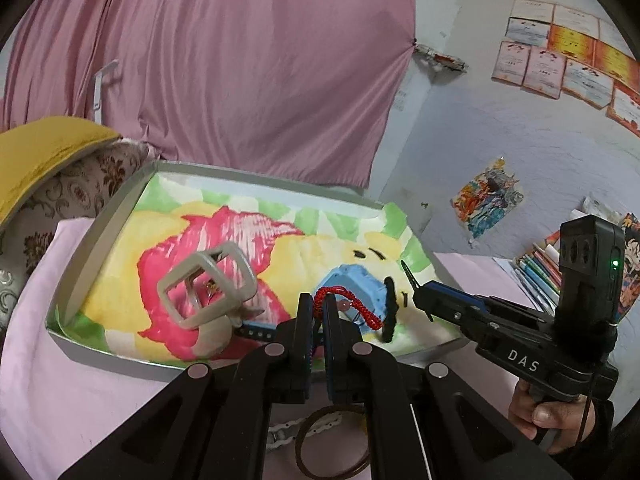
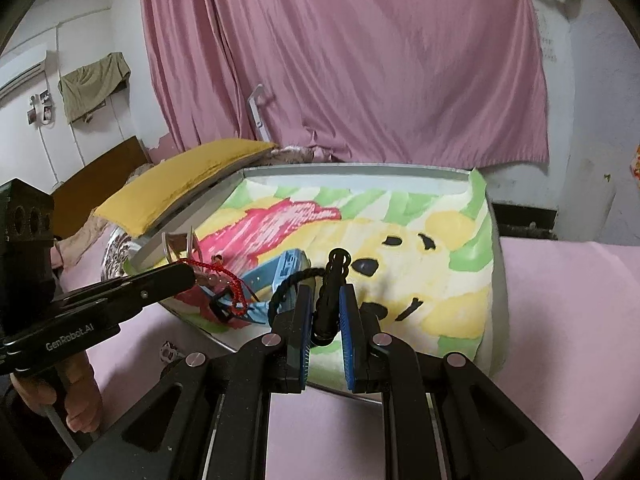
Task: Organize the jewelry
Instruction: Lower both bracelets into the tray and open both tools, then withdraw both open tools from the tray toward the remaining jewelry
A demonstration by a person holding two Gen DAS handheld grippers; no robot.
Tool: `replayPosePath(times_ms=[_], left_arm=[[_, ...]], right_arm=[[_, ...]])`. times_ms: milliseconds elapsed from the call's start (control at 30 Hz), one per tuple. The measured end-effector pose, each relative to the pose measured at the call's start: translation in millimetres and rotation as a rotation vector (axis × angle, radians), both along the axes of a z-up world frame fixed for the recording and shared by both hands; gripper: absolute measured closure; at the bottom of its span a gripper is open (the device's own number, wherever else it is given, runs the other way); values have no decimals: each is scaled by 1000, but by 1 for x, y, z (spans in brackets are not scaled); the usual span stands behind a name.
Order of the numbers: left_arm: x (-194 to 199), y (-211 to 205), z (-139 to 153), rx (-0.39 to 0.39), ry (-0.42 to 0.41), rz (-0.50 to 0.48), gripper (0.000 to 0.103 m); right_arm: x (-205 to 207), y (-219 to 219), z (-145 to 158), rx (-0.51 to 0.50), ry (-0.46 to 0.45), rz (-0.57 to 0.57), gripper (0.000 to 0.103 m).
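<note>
Left claw (image 1: 316,312) clamped on red braided cord bracelet (image 1: 348,307); right claw (image 2: 325,312) clamped on black twisted cord bracelet (image 2: 326,300). Both hung over shallow grey tray (image 1: 100,216) lined with painted paper.

Pink bed (image 2: 560,280) bears grey tray (image 1: 96,224)
</note>
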State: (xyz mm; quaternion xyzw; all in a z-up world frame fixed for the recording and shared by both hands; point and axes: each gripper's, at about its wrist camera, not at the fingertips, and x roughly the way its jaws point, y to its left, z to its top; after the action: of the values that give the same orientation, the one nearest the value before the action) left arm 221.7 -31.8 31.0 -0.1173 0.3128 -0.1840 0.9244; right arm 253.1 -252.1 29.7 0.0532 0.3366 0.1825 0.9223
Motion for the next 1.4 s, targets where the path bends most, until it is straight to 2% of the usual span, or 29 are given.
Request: replayPosePath(times_ms=[167, 333, 533, 633, 700, 833, 867, 900, 967, 1033, 1100, 1200, 1233, 1300, 1400], left_arm=[[3, -3, -3, 14, 32, -9, 98], [7, -2, -7, 8, 65, -6, 98], [9, 2, -9, -4, 77, 14, 88], [8, 3, -7, -7, 67, 17, 79], [6, 4, -6, -12, 56, 20, 69], [0, 8, -2, -22, 20, 37, 54], [-1, 8, -1, -24, 8, 43, 51], [-3, 9, 0, -25, -2, 48, 48], [-9, 10, 4, -21, -37, 60, 43], [-14, 12, 8, -10, -74, 75, 32], [-24, 14, 15, -2, -140, 98, 17], [-36, 18, 23, 6, -226, 133, 6], [-40, 19, 25, 9, -253, 151, 4], [-46, 23, 29, 6, -282, 175, 1], [-54, 28, 34, 19, -306, 208, 1]], right_arm=[[4, 3, -4, 2, 35, 13, 91], [2, 6, -4, -12, 28, 13, 91], [1, 5, -2, -4, 20, -2, 90], [-2, 3, 0, -4, 2, -15, 79], [-4, 1, 2, -3, -18, -31, 70], [-9, -5, 7, 12, -60, -66, 67], [-12, -8, 9, 19, -75, -76, 63], [-14, -10, 10, 25, -90, -85, 54], [-18, -13, 12, 40, -114, -87, 38], [-23, -15, 16, 51, -151, -87, 33], [-29, -16, 19, 53, -185, -94, 24], [-39, -17, 24, 54, -243, -107, 16], [-41, -17, 25, 53, -257, -110, 14], [-49, -17, 29, 47, -297, -113, 2], [-61, -18, 35, 56, -349, -87, 2]])
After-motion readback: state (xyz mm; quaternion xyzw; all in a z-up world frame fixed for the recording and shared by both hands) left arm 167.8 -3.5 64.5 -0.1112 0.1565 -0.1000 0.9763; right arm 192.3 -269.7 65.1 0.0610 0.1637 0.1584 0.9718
